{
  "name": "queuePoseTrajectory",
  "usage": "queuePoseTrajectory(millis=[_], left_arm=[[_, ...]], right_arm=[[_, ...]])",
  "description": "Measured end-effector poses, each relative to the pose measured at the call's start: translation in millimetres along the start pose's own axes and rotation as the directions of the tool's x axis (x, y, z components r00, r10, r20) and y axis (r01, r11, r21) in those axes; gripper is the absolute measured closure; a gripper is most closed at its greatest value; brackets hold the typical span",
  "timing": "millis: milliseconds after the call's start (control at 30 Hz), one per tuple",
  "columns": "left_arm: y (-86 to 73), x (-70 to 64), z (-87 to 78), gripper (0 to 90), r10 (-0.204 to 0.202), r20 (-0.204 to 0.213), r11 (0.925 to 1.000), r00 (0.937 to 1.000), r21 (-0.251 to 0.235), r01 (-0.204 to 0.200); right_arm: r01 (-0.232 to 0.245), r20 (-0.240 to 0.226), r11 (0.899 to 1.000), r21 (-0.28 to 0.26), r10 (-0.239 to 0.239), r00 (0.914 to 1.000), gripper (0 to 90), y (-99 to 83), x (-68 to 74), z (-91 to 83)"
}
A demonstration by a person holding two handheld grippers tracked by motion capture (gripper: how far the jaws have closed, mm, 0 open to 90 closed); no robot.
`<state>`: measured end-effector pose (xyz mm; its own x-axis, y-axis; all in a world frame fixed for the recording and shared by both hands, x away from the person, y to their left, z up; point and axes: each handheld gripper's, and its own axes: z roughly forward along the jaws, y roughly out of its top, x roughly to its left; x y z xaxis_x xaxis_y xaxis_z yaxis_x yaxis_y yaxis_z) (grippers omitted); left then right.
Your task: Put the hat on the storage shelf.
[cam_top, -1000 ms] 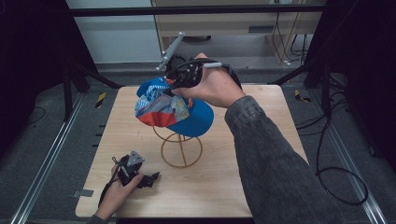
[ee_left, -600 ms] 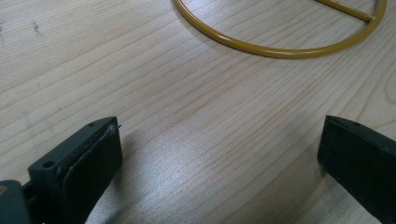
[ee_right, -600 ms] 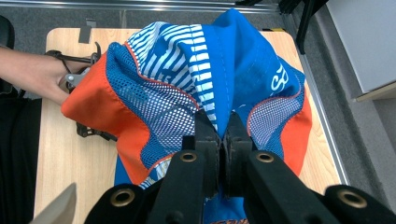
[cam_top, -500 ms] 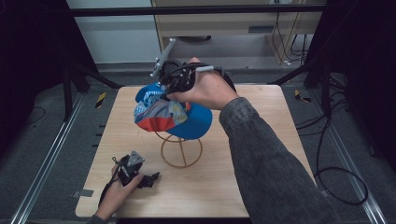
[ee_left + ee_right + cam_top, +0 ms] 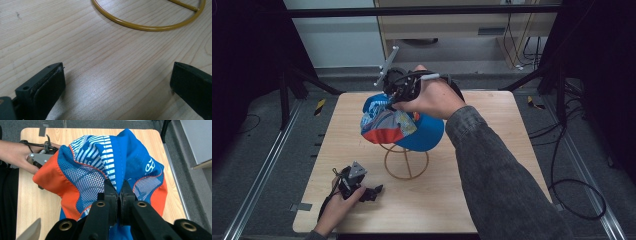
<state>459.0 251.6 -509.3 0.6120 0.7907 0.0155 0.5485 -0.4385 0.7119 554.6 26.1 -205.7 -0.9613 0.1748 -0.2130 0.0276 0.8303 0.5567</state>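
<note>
A blue cap (image 5: 402,125) with white stripes, mesh and orange panels hangs above a yellow wire stand (image 5: 406,162) at the table's middle. My right gripper (image 5: 393,100) is shut on the cap's crown; in the right gripper view the jaws pinch a fold of blue fabric (image 5: 117,182) and the cap (image 5: 105,170) spreads out below. My left gripper (image 5: 373,191) rests on the table near the front left, open. In the left gripper view its pads (image 5: 50,87) stand wide apart over bare wood, with the stand's ring base (image 5: 150,25) just beyond.
The wooden table (image 5: 497,165) has dark frame posts on both sides and rails along the floor. Cables (image 5: 562,145) lie on the floor to the right. A cabinet (image 5: 452,25) stands behind the table.
My right gripper has carried the cap slightly to the left and toward the back, lifting it over the stand. The left gripper has stayed put.
</note>
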Motion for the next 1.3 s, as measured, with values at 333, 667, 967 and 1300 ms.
queuePoseTrajectory(millis=[333,667,967,1300], left_arm=[[0.0,-0.1,0.0,0.0,0.0,0.0,1.0,1.0,0.0,0.0],[0.0,-0.1,-0.1,0.0,0.001,0.0,1.0,1.0,0.0,-0.001],[0.0,-0.4,-0.1,0.0,0.002,0.003,1.0,1.0,0.001,-0.002],[0.0,-0.6,-0.2,0.0,0.003,0.003,1.0,1.0,0.001,-0.003]], right_arm=[[0.013,-0.014,0.999,0.031,-0.013,0.9998,87.3,2.3,4.6,12.1],[0.021,-0.005,0.999,0.048,-0.021,0.9998,86.2,0.4,6.2,19.0],[0.022,-0.005,0.999,0.043,-0.022,0.9997,79.6,0.1,6.9,22.4],[0.006,-0.003,1.0,0.028,-0.006,1.0,64.9,-4.5,9.1,21.3]])
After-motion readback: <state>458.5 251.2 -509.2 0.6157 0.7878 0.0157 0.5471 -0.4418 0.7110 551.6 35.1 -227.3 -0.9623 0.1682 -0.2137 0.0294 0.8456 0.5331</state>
